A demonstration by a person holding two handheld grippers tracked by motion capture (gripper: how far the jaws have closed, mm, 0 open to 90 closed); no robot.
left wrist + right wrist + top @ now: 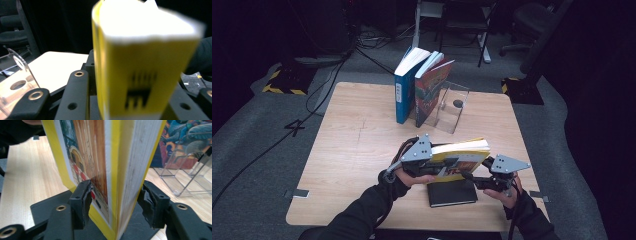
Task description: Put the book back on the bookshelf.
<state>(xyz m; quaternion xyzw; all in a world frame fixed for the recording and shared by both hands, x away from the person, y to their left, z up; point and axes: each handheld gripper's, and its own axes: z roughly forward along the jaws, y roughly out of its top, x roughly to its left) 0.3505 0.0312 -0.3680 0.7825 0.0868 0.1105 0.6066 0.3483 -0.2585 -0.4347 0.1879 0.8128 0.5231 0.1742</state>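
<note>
A thick yellow book [462, 150] hangs tilted above the front of the wooden table [357, 145], carried by both grippers. My left gripper [438, 167] clamps its left end; in the left gripper view the book [145, 75] rises close between the black jaws, blurred. My right gripper [468, 176] holds the lower right part. In the right gripper view the book [125, 157] stands between the padded fingers [83, 200], with the picture cover against the left pad and the page edge by the right pad. A black book [452, 194] lies flat on the table beneath.
At the back of the table a blue book [404, 90] and a colourful book [429, 87] lean upright against a clear acrylic stand [452, 107]. Cables, chairs and stands crowd the dark floor behind.
</note>
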